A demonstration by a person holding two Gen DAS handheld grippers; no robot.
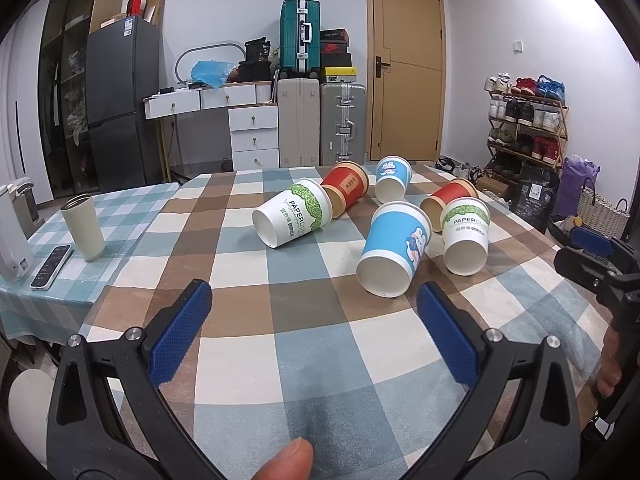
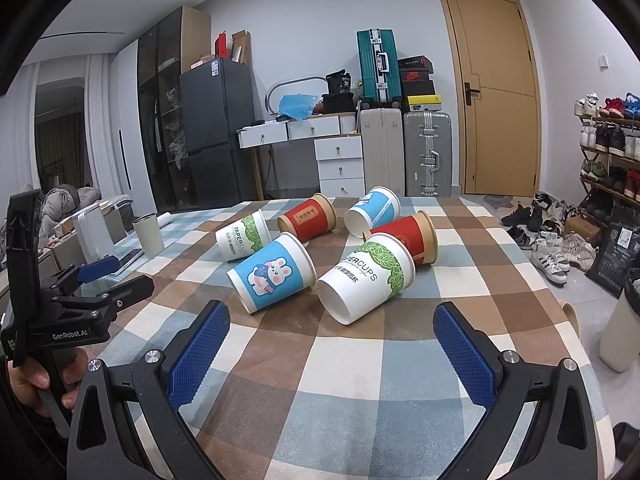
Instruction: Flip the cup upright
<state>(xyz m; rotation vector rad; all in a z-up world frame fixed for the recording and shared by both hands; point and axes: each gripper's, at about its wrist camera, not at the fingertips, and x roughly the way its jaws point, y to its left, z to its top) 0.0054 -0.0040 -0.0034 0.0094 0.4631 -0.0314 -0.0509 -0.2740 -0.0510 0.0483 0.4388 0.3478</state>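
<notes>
Several paper cups lie on their sides on the checked tablecloth (image 1: 304,360). Nearest my left gripper (image 1: 314,300) is a blue bunny cup (image 1: 394,256), mouth toward me. A white leaf-print cup (image 1: 294,218) lies to its left and another (image 1: 466,240) to its right. Red cups (image 1: 346,192) (image 1: 450,198) and a second blue cup (image 1: 393,179) lie behind. My right gripper (image 2: 332,322) is open, just short of the white cup (image 2: 366,282) and the blue bunny cup (image 2: 272,276). Both grippers are open and empty.
A steel tumbler (image 1: 84,226) stands upright at the left on a teal cloth, beside a phone (image 1: 51,267) and a white appliance (image 1: 12,240). The table's right edge drops to a floor with shoes (image 2: 552,256). Each gripper shows in the other's view: the right one (image 1: 600,264), the left one (image 2: 80,300).
</notes>
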